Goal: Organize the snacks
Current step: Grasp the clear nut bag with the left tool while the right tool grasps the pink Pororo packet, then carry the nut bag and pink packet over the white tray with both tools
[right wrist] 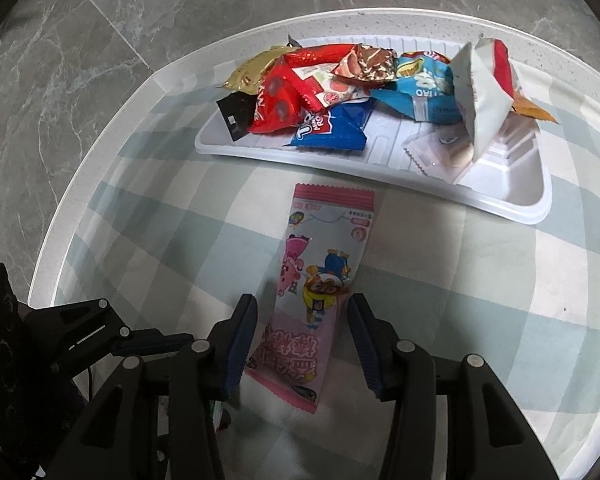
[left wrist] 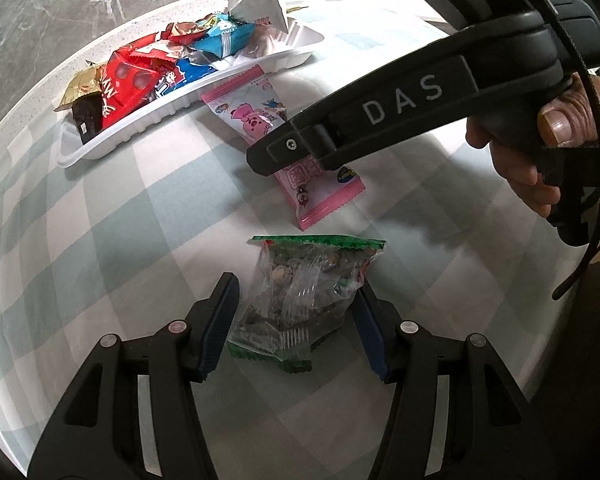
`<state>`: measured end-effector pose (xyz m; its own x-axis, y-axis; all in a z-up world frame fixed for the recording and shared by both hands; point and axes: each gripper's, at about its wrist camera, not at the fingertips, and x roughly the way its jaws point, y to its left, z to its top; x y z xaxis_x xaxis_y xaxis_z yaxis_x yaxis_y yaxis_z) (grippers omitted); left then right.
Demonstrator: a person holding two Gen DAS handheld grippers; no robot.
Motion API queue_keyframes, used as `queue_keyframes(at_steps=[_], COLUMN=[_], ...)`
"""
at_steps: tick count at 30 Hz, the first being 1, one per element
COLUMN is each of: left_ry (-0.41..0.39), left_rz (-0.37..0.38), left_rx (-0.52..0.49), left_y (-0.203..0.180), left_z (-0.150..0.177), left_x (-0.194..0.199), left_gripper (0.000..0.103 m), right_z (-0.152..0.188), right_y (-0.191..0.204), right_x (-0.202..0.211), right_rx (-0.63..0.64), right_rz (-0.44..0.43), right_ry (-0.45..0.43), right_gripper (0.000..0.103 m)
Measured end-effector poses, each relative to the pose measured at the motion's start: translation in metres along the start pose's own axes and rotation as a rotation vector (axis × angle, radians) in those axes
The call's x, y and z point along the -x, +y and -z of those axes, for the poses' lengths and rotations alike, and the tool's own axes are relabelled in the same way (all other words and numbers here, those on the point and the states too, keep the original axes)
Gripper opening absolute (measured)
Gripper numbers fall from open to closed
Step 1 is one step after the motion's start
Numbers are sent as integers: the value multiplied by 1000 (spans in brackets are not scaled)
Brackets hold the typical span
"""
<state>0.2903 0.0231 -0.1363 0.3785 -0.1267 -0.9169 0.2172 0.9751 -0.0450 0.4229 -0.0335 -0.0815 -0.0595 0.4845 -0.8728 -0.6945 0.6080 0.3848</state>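
Open checked tablecloth (right wrist: 148,240) left of the pink snack packet (right wrist: 324,280), white tray (right wrist: 512,208) heaped with wrappers walling the far side, green-edged nut bag (left wrist: 304,300) close beneath the packet, right gripper (left wrist: 284,160) overhanging the packet's middle, narrow lane between tray and packet

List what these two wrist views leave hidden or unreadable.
- Pink packet: middle covered by the right tool's arm in the left wrist view.
- Green-edged clear packet: contents too crumpled to name.
- White tray: floor mostly buried under wrappers, right wrist view.
- Pink packet's near-end print: blurred.
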Motion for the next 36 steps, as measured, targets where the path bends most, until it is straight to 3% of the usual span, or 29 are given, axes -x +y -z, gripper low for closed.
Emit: queue_keyframes(at_steps=[5, 9, 19, 36], left_ry=[-6, -30, -56, -108], left_rz=[-11, -17, 11, 39], left_rx=[-5, 28, 102, 225], left_y=[-3, 0, 9, 25], left_z=[0, 1, 6, 9], left_x=[0, 2, 10, 39], left_gripper=[53, 44, 39, 39], right_z=[0, 1, 8, 15], right_y=[-1, -4, -18, -21], right_x=[-1, 1, 14, 36], right_rx=[15, 8, -78, -136], right_rz=[10, -21, -126, -174], right_ry=[3, 6, -3, -23], right_gripper=[33, 27, 25, 25])
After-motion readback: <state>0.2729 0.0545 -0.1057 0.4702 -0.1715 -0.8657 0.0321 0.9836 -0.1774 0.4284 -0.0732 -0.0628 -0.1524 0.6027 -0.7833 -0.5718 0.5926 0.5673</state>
